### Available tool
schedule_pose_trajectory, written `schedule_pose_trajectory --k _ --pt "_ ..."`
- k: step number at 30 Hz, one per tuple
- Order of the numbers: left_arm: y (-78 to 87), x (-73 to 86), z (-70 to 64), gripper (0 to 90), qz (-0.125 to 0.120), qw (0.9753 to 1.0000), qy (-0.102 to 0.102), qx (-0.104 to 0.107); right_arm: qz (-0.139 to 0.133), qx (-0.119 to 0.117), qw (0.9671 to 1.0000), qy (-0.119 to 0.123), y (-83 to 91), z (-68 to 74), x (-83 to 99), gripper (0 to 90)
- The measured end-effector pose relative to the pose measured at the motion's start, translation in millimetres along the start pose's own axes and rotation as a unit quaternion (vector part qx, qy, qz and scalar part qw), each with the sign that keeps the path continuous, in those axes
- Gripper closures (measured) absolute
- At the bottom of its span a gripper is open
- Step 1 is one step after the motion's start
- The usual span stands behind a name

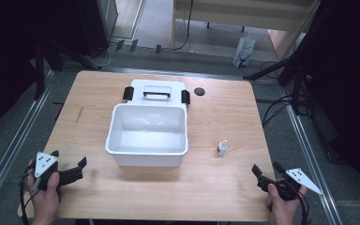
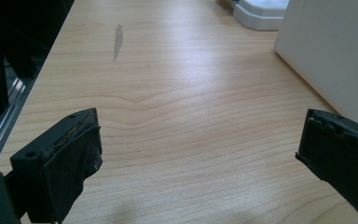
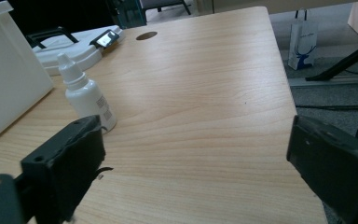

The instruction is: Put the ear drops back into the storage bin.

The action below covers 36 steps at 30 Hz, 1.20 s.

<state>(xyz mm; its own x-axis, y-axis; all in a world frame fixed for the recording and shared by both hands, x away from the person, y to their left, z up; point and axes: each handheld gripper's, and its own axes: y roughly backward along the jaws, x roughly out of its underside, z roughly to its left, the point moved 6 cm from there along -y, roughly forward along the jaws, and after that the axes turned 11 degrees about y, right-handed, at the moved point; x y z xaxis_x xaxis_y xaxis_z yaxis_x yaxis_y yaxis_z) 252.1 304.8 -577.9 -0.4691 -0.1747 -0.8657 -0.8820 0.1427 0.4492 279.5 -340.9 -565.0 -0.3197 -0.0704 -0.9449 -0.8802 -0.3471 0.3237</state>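
Note:
An empty white plastic box [image 1: 147,135] stands at the middle of the wooden table [image 1: 225,183]; its white wall [image 2: 328,51] rises on the right of the left gripper view. Behind it lies the white lid [image 1: 156,92] with a black handle and black latches. A small white dropper bottle [image 1: 222,147] stands upright to the box's right, and the bottle [image 3: 86,95] appears close ahead in the right gripper view. My left gripper [image 1: 68,161] rests open near the front left corner with nothing in it. At the front right, my right gripper [image 1: 266,168] is open and holds nothing.
A round black cable hole [image 1: 199,91] sits in the table near the far edge. The table's right edge [image 3: 286,88] runs close beside my right gripper. A white bag [image 1: 243,50] stands on the floor beyond the table, among black stand legs and cables.

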Motion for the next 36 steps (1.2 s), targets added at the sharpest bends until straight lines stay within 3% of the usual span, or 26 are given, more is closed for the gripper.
schedule_pose_trajectory --k 8,13,18,22,24,25,28,32,34,36 --pt "0.2 0.1 -0.8 0.1 -0.002 1.0 -0.003 0.0 0.025 -0.002 0.9995 0.019 -4.0 5.2 1.1 7.6" --pt "0.0 0.4 -1.2 0.1 0.0 1.0 -0.008 -0.002 0.068 -0.009 0.997 0.035 -10.9 12.8 3.6 12.5" --pt "-0.7 1.0 -2.7 0.1 0.006 0.9999 -0.012 0.0 0.105 -0.036 0.9921 0.058 -17.3 26.5 -3.8 13.7" --pt "-1.5 0.9 -3.6 0.1 0.007 0.9998 -0.018 0.001 0.149 -0.053 0.9833 0.089 -23.4 36.5 -9.5 13.5" --pt "-0.9 1.0 -3.5 0.1 0.008 0.9998 -0.017 0.004 0.196 -0.047 0.9712 0.128 -27.9 38.5 -9.3 13.7" --pt "-1.0 0.9 -3.3 0.1 0.007 0.9999 -0.015 0.006 0.226 -0.046 0.9633 0.136 -30.8 38.7 -9.7 14.3" --pt "-1.5 0.7 -2.6 0.1 0.008 0.9999 -0.009 0.007 0.285 -0.063 0.9457 0.143 -35.7 40.7 -14.2 15.9" --pt "-2.0 0.7 -2.9 0.1 0.01 0.9999 -0.009 0.01 0.342 -0.076 0.9225 0.161 -41.1 44.4 -21.8 16.1" --pt "-2.0 0.7 -2.9 0.1 0.011 0.9998 -0.009 0.01 0.379 -0.074 0.9054 0.177 -44.5 46.2 -26.3 16.1" --pt "-1.9 0.6 -2.4 0.1 0.012 0.9998 -0.009 0.011 0.405 -0.066 0.8924 0.187 -48.0 47.0 -31.4 16.8"
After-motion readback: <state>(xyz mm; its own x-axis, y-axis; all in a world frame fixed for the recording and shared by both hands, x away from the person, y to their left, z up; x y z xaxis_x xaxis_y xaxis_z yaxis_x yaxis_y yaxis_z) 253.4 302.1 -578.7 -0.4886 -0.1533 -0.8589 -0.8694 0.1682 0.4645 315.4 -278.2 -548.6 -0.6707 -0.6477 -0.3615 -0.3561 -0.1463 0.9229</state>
